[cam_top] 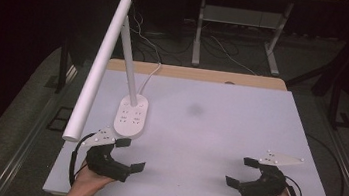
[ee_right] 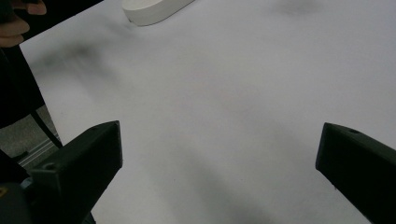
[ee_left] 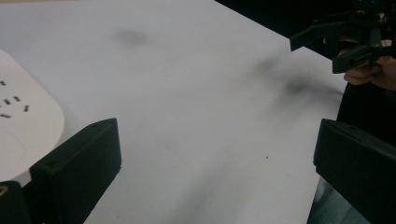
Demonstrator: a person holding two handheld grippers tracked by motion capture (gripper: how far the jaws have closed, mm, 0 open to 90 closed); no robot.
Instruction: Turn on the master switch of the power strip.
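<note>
Down at the near edge of the counter (cam_top: 238,136), both hands are in. The left gripper (cam_top: 130,154) sits at the front left corner with its jaws spread wide and nothing between them. In the left gripper view the two black jaws stand far apart over bare white surface. Over on the other side, the right gripper (cam_top: 242,172) mirrors it, jaws wide apart and empty. The right gripper view confirms it, with open counter between the jaws.

Closest thing to either of them is the lamp base (cam_top: 131,117), a white oval with small marks on top, lying flat on the counter just beyond the left gripper. The far jaw of that gripper looks almost at the base's near end, though I can't tell whether it touches. The same base shows at the left edge of the left gripper view (ee_left: 23,126) and far off at the top of the right gripper view (ee_right: 154,10).

Up from the base rises the thin lamp stem (cam_top: 130,62), tilted, carrying the long white lamp head (cam_top: 98,68), which slants down toward the near left corner. A white cord (cam_top: 151,75) runs off the back. There is a faint grey smudge (cam_top: 195,110) mid-counter, and beyond the far edge lie a dark floor and the legs of another desk (cam_top: 236,30).

My read is that the work looks to be at its very start. Nothing is gripped and the lamp stands untouched. The reach, the grip and whatever adjustment follows all appear to be ahead.
</note>
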